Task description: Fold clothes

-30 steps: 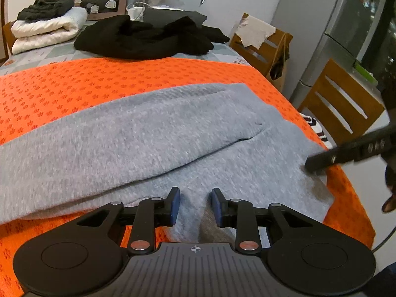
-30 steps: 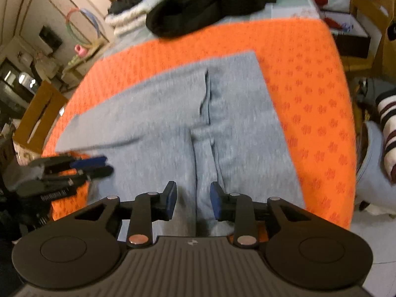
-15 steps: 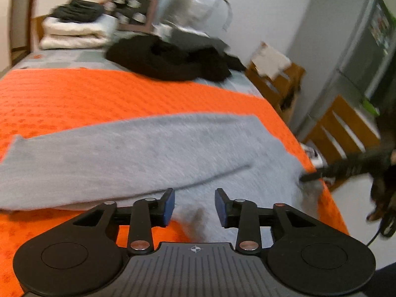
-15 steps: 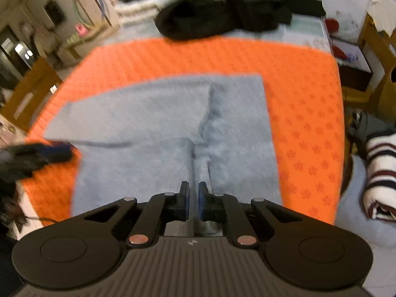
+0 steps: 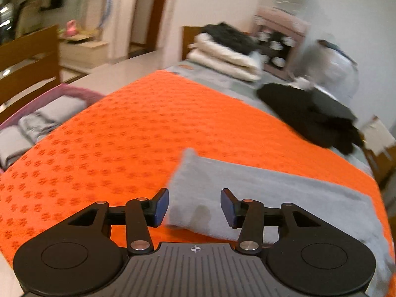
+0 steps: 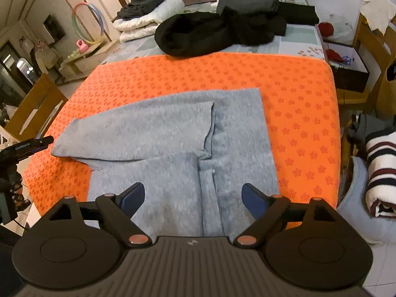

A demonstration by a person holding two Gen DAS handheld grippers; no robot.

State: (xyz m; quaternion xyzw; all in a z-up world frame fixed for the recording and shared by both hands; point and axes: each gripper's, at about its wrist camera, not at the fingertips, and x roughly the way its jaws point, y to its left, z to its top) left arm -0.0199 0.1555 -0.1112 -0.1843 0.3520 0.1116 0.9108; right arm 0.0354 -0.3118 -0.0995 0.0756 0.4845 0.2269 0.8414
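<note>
A: Where's the soft grey knit sweater (image 6: 173,143)?

B: Flat on the desk's orange flower-print cloth (image 6: 297,94), one sleeve folded across the body. The left gripper (image 5: 194,206) has its fingers apart, empty, at the sleeve's cuff end. The right gripper (image 6: 193,198) is spread wide over the near edge, holding nothing.

A: How to fold well?

B: I'd pinch the cuff squarely, both layers, lift low, and lay it inside the body's outline.

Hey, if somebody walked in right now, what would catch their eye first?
The bright orange cloth over the table, with the grey garment spread on it, one sleeve folded across. Behind it lies a black clothes heap. Both the right gripper and left gripper are open.
</note>
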